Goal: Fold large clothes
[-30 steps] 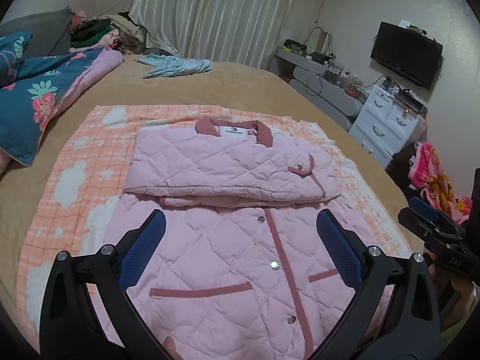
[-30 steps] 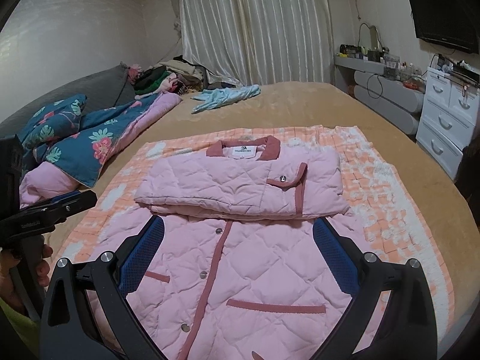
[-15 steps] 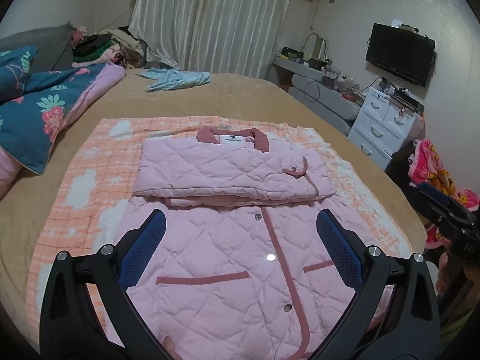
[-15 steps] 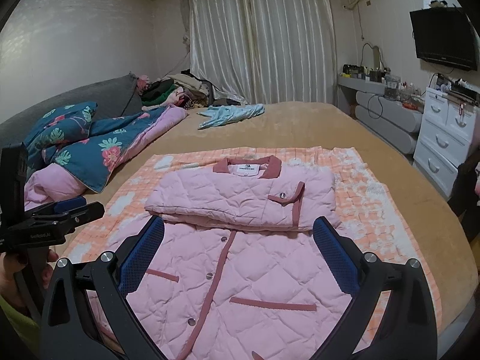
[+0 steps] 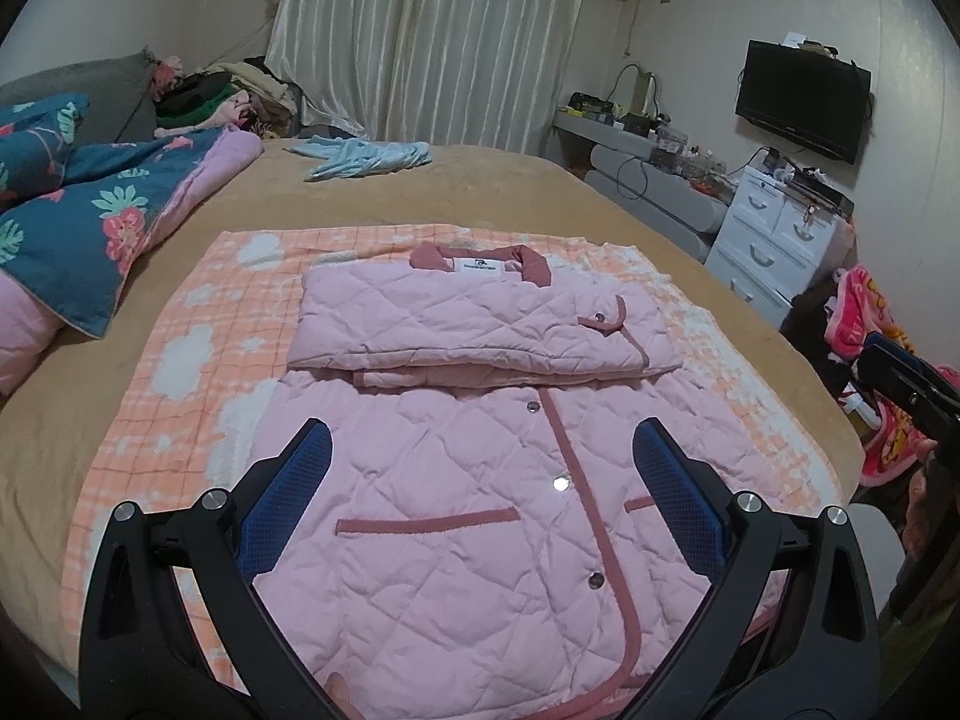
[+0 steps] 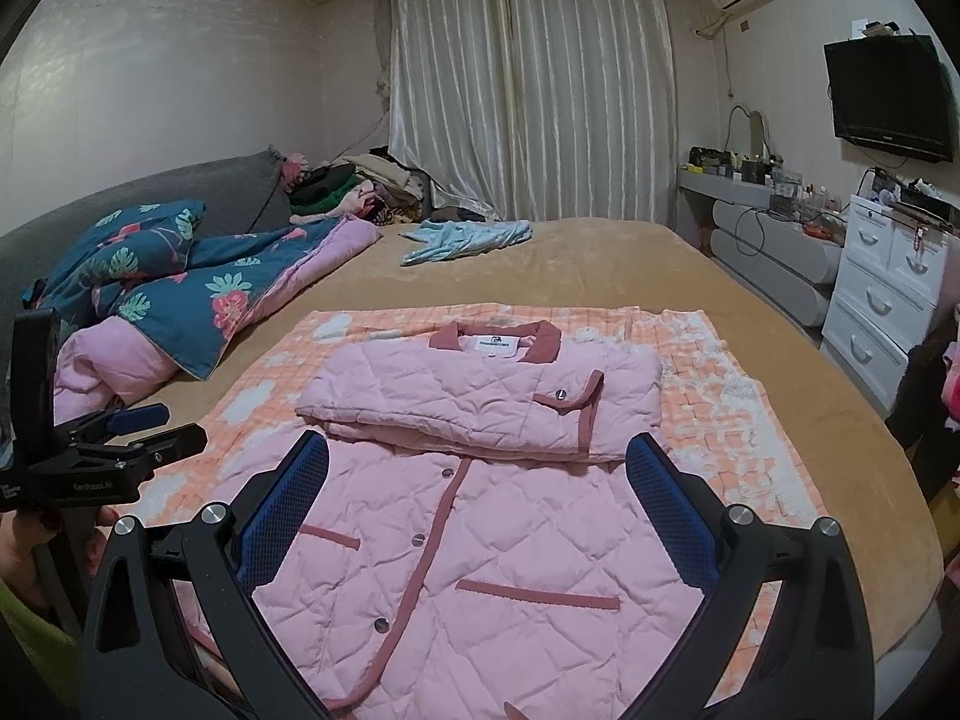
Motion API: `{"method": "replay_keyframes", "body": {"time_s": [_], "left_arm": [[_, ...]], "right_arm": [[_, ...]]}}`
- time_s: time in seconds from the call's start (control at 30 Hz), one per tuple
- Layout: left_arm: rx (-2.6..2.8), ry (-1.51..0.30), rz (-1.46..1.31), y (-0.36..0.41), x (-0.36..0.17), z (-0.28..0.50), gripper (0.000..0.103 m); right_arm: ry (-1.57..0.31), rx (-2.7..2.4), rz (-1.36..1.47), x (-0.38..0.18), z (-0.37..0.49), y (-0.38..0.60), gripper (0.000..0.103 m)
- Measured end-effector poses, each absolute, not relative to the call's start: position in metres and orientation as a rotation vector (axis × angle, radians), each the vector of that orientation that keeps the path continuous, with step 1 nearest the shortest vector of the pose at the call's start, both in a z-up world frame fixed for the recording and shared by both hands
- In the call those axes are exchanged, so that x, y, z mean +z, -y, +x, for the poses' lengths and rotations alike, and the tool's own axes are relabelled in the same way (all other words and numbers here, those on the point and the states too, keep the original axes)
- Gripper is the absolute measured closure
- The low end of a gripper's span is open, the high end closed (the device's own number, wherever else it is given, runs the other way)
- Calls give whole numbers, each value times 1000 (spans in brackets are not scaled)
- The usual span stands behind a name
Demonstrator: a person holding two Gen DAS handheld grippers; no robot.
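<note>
A: Dim, warm indoor light from above; the curtain [image 6: 528, 96] looks closed. Soft shadows only.
B: Focus is sharp mid-frame. Fisheye bends the walls, and the corners go black.

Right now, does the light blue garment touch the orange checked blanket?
Apart. The right wrist view shows bare tan bedcover between the light blue garment and the orange checked blanket.

The left gripper [image 5: 480, 468] is held with its jaws spread wide above a pink quilted jacket [image 5: 468, 516], which is laid on an orange checked blanket [image 5: 198, 354] on the bed [image 5: 540, 192]. The jacket's upper part is folded down.
</note>
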State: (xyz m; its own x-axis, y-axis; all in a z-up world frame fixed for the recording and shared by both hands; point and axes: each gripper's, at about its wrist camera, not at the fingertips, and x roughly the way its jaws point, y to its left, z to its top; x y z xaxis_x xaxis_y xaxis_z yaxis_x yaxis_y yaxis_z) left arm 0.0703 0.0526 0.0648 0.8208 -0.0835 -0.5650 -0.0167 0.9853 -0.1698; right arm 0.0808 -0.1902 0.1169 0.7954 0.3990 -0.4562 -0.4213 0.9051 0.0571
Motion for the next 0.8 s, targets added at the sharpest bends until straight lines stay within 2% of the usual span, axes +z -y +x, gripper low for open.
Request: {"method": "replay_keyframes", "body": {"time_s": [0.8], "left_arm": [[27,-677,-141,-63,26,56,9]], "right_arm": [[-542,372,-70,81,75,226,4]]}}
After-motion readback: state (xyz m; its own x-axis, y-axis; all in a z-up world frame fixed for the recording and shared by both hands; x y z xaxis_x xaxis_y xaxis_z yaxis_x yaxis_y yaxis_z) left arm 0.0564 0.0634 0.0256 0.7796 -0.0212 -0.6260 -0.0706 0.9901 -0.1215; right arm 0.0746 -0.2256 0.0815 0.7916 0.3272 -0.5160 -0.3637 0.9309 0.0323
